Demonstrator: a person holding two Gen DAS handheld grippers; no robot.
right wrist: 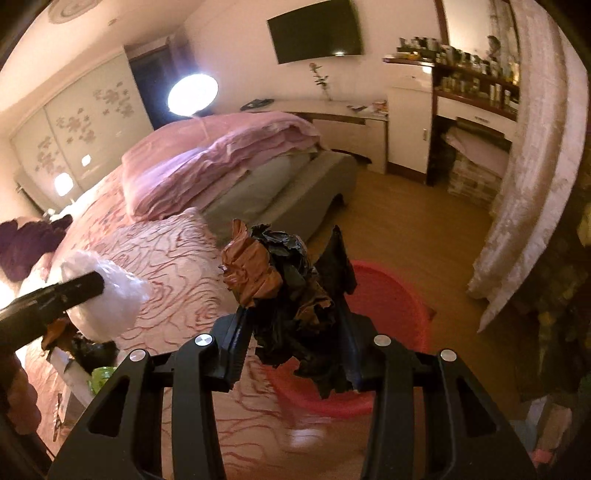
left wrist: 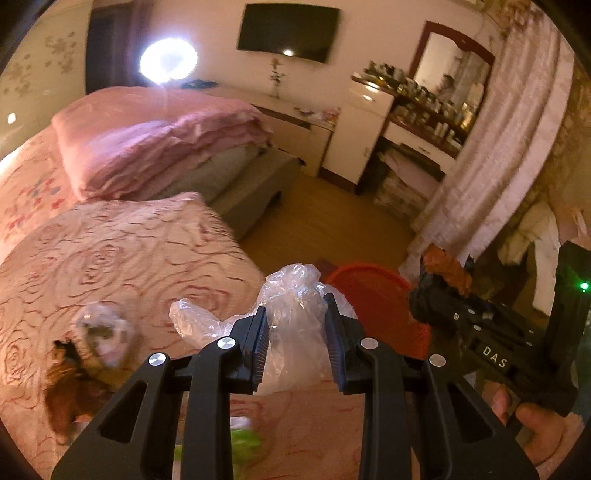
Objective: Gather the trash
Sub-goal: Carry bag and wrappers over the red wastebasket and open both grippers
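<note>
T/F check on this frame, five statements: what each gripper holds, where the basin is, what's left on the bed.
1. The left gripper is shut on a clear plastic bag. True.
2. The right gripper is empty. False: it is shut on a crumpled wad of black and brown plastic.
3. The red basin sits on the bed. False: it stands on the wooden floor beside the bed.
4. More trash lies on the rose-patterned bedspread. True.
5. The wall-mounted TV shows a picture. False: its screen is dark.
</note>
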